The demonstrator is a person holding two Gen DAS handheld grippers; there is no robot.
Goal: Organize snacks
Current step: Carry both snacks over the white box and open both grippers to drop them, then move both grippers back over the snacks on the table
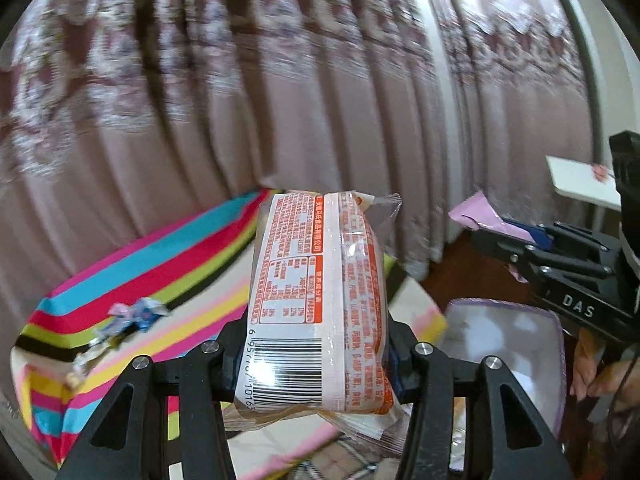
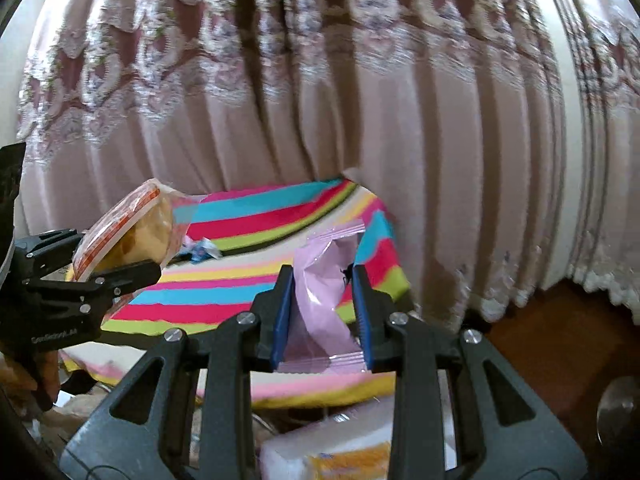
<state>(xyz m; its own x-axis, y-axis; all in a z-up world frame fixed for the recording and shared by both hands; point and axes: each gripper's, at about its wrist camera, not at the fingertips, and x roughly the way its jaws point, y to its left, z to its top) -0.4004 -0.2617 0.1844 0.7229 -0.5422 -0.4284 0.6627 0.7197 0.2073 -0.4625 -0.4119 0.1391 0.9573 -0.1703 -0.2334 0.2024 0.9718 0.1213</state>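
My left gripper (image 1: 316,344) is shut on a clear-wrapped bread packet (image 1: 320,300) with orange print and a barcode, held upright above a striped cloth (image 1: 160,272). The same packet (image 2: 132,236) shows at the left of the right wrist view, clamped in the left gripper (image 2: 116,276). My right gripper (image 2: 322,312) is shut on a crinkled pink snack packet (image 2: 320,296); its blue pads (image 2: 282,320) press both sides. In the left wrist view the right gripper (image 1: 516,240) enters from the right with the pink packet (image 1: 480,212) sticking out. A small blue-white wrapped sweet (image 1: 136,312) lies on the cloth.
A pleated pink curtain (image 2: 320,100) with lace trim hangs close behind the striped cloth (image 2: 248,280). A translucent purple-rimmed container (image 1: 508,344) sits below right in the left wrist view. White and yellow packets (image 2: 340,448) lie under the right gripper. Brown floor (image 2: 552,344) shows at right.
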